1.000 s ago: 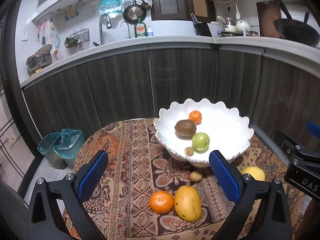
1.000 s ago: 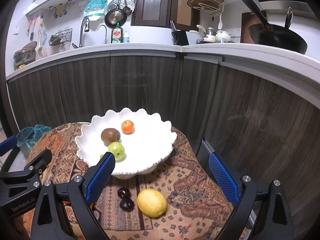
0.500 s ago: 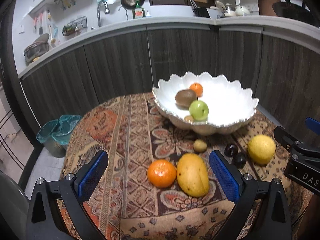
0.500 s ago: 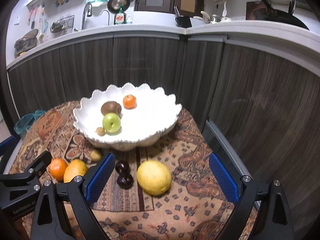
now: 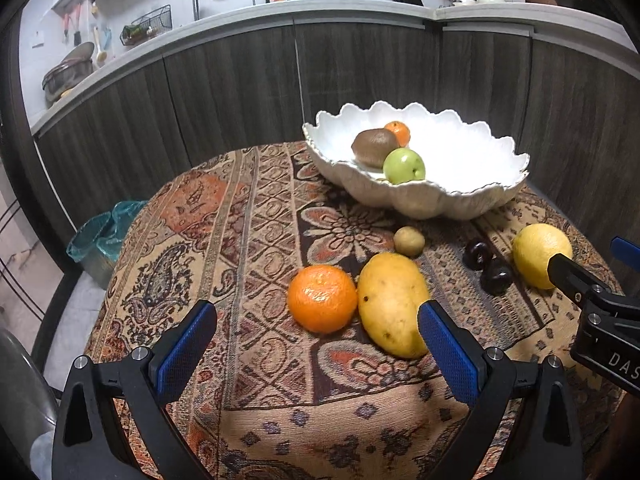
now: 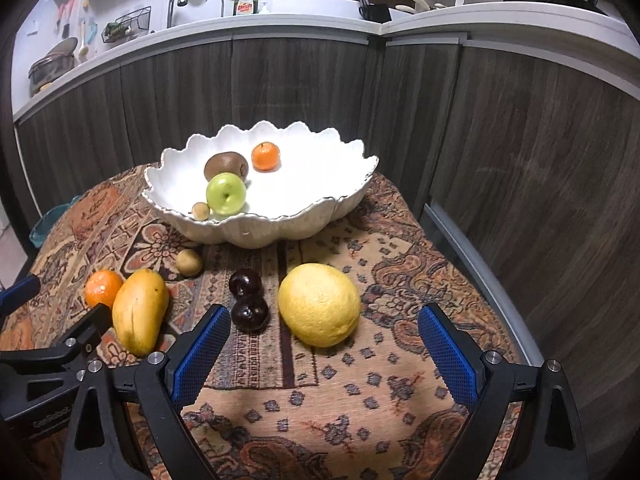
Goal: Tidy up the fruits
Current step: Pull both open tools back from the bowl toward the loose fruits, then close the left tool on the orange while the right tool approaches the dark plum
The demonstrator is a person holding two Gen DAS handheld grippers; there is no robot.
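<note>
A white scalloped bowl (image 5: pixel 472 196) (image 6: pixel 304 224) holds a kiwi (image 5: pixel 374 147), a small orange (image 5: pixel 398 132), a green apple (image 5: pixel 404 166) and a tiny tan fruit (image 6: pixel 201 211). On the patterned cloth lie an orange (image 5: pixel 322 298), a mango (image 5: pixel 392 304), a small tan fruit (image 5: pixel 409 241), two dark plums (image 6: pixel 248 300) and a big yellow citrus (image 6: pixel 319 304). My left gripper (image 5: pixel 316 350) is open, just short of the orange and mango. My right gripper (image 6: pixel 324 350) is open, its fingers flanking the yellow citrus from the near side.
The round table (image 5: pixel 224 248) stands close to dark wood cabinets (image 5: pixel 240 80) under a cluttered counter. A teal-lined bin (image 5: pixel 100 236) sits on the floor at the left. The cloth's left half (image 5: pixel 192 240) carries no fruit.
Both grippers have dropped lower and closer to the table. The loose fruit now sits larger and nearer between the fingers. No fruit has moved.
</note>
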